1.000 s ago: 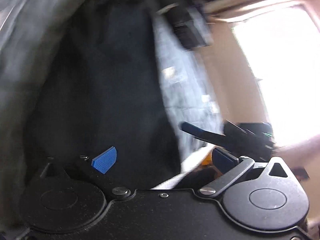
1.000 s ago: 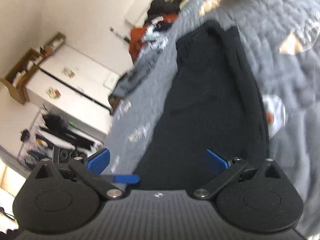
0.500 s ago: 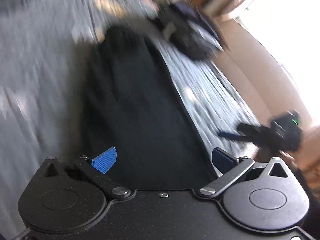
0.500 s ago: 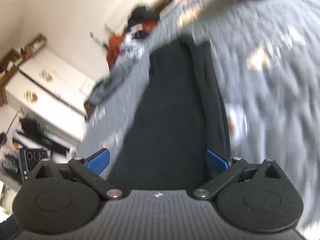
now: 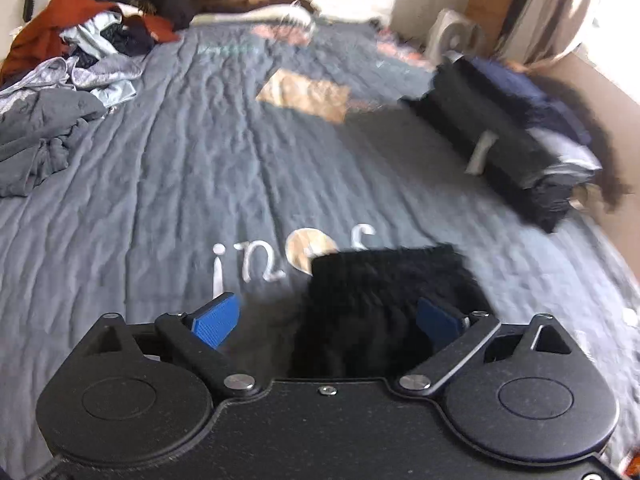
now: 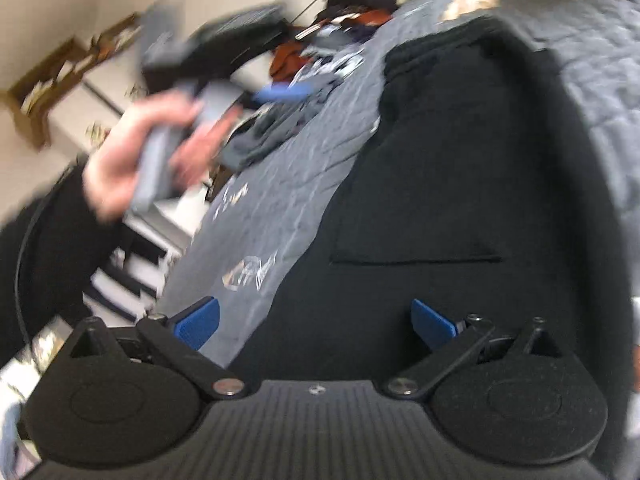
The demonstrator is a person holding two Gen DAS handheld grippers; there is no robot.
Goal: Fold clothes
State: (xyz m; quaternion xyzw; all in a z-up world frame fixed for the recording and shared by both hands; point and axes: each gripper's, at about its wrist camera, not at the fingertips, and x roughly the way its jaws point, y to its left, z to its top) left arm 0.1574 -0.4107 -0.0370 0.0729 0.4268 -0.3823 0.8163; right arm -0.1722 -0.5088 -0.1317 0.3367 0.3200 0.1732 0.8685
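Looking from the right wrist, only there do a hand [image 6: 132, 156] and the left tongs' handle show. The black garment [image 6: 460, 216] lies flat on the grey bed [image 5: 168, 184]; both the right tongs [image 6: 316, 324] and left tongs [image 5: 328, 316] gape wide above its near edge, gripping nothing. Beyond it sit a folded stack [image 5: 516, 140] and loose pile [image 5: 76, 52].

Grey quilted bedspread [image 5: 168, 168] over a wide bed, pale walls [image 6: 52, 12], white drawers [image 6: 116, 80], wooden shelf [image 6: 44, 96], curtain [image 5: 560, 4] by bright window at right
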